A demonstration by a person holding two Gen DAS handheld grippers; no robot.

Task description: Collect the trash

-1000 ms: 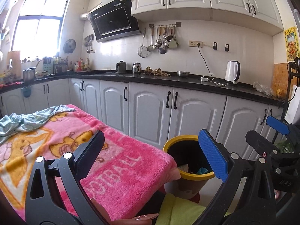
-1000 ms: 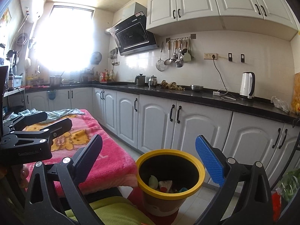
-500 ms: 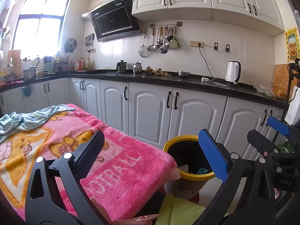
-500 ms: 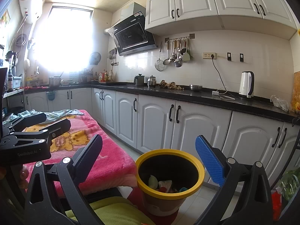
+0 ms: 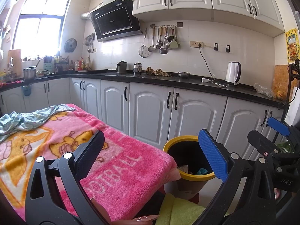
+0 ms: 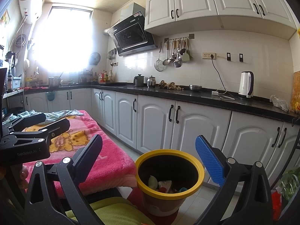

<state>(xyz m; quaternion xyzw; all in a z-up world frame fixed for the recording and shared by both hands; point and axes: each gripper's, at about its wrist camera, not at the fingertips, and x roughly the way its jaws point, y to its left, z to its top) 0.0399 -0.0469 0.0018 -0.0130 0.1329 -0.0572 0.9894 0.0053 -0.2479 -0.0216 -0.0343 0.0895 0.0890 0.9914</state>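
A yellow-rimmed trash bin (image 6: 169, 180) stands on the floor beside the table, with several pieces of trash (image 6: 165, 184) inside. It also shows in the left wrist view (image 5: 187, 161). My right gripper (image 6: 149, 155) is open and empty, held above and in front of the bin. My left gripper (image 5: 150, 150) is open and empty, over the near right corner of the pink blanket (image 5: 93, 159) that covers the table. The right gripper also shows at the right edge of the left wrist view (image 5: 277, 136), and the left gripper shows at the left of the right wrist view (image 6: 37, 131).
A crumpled light-blue cloth (image 5: 28, 120) lies at the blanket's far left. White base cabinets (image 5: 150, 116) under a black counter (image 5: 187, 84) run behind the bin. A white kettle (image 5: 232, 73) stands on the counter. Something lime-green (image 6: 116, 211) lies low in front.
Both views have shifted only slightly. Both grippers stay open and empty; the bin and blanket have not moved.
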